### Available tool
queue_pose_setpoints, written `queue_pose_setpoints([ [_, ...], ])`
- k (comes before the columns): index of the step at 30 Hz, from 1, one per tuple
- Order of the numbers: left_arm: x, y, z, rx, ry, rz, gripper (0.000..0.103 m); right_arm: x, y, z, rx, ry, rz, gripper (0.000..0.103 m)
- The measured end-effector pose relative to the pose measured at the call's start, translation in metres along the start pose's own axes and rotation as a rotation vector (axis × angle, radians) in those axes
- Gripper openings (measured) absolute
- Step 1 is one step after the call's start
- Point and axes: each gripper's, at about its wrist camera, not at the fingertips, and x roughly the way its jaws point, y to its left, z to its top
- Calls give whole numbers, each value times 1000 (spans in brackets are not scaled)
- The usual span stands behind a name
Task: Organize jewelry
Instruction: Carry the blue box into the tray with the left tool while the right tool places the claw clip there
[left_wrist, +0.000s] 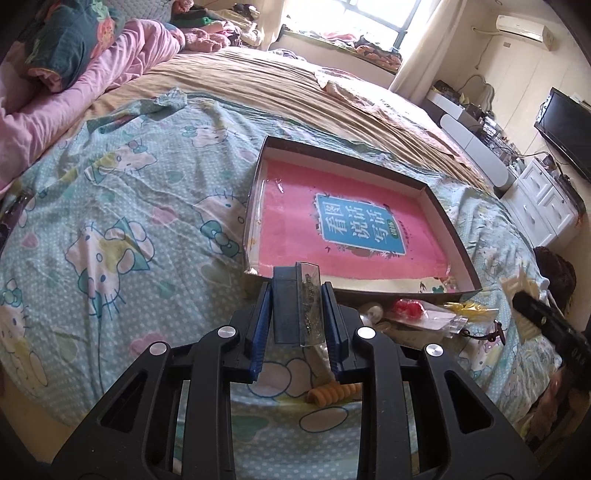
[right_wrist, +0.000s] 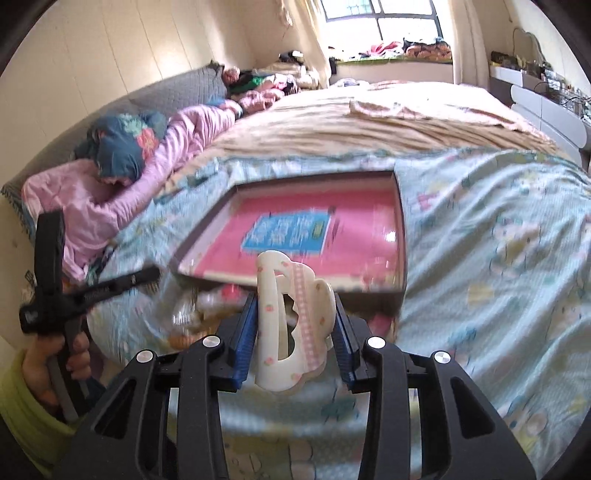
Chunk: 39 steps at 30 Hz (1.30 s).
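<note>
Between the blue pads of the left tongs (left_wrist: 295, 314) stands a small clear box (left_wrist: 300, 304) with a chain inside, clamped upright above the patterned bed cover (left_wrist: 122, 206). Under it lies an orange spiral hair tie (left_wrist: 332, 394). Just past the tips sit a red trinket (left_wrist: 406, 308) and clear packets (left_wrist: 441, 320). The right tongs (right_wrist: 295, 325) grip a cream hair claw (right_wrist: 291, 325) by its sides. Beyond both lies a shallow cardboard tray (left_wrist: 456, 230) holding a pink book (left_wrist: 347, 229), resting on the bed.
</note>
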Motion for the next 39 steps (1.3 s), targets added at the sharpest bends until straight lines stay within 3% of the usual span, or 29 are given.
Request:
queue_pose_setpoints([
  [10,16,-21,32,24,-17,-9,19,22,-27,39,50,-33,-46,36],
  [18,55,-28,56,-9,14,-36,19,39,-39,52,60,-30,-67,36],
  [39,105,-18,49,75,79,31,19,113,-47,57,78,112,-136,36],
])
